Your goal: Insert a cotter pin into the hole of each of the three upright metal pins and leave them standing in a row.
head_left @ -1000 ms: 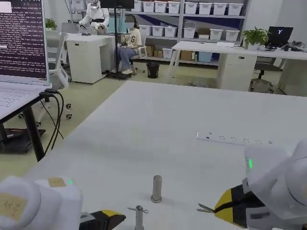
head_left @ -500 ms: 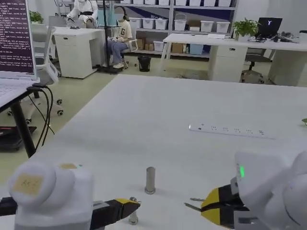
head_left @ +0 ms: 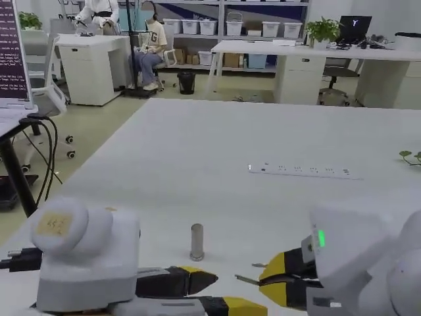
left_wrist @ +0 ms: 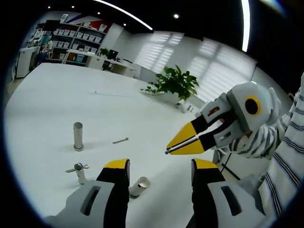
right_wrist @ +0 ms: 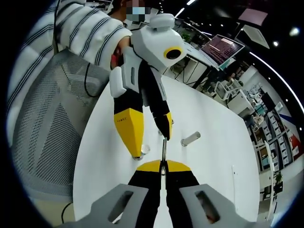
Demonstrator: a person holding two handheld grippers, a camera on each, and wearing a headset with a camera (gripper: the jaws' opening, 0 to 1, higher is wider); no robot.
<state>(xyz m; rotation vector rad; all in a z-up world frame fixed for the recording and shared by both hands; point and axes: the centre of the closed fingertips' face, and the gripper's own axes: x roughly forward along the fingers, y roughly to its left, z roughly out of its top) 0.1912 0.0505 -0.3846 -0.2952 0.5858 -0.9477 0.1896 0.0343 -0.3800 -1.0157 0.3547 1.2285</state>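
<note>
- Left gripper view, read left to right across the white desk [left_wrist: 52, 95]. First is the bare upright steel pin [left_wrist: 78, 136], a plain grey cylinder standing on its base with nothing through it.
- Next is the fitted steel pin [left_wrist: 81, 175], also standing, with a thin wire inserted cotter pin [left_wrist: 76, 167] across its top.
- Then the third steel pin [left_wrist: 139, 186], just beside the left jaw of the left tool [left_wrist: 160, 166]. It looks tipped, with its end face turned up and to the right. I cannot tell whether it lies flat or only leans.
- Left tool: jaws wide apart, nothing held. It is the nearer of the two tools to the third steel pin.
- The loose cotter pin [left_wrist: 120, 140] lies flat on the desk, apart from all three pins, between the bare upright steel pin and the right tool [left_wrist: 172, 148].
- Right tool: jaws closed on the held cotter pin [right_wrist: 164, 152]. Its long axis runs in line with the jaws. The free end points toward the left tool and is clear of the desk.
- Judgement: the next move depends on lining that axis up with a cross-hole. The third steel pin sits below and left of the cotter tip, and the left tool probably has to steady it first.
- Count:
  - Steel pins: 3 (1 fitted, 2 unfitted).
  - Cotter pins: 3 (1 inserted, 1 loose, 1 held).
</note>
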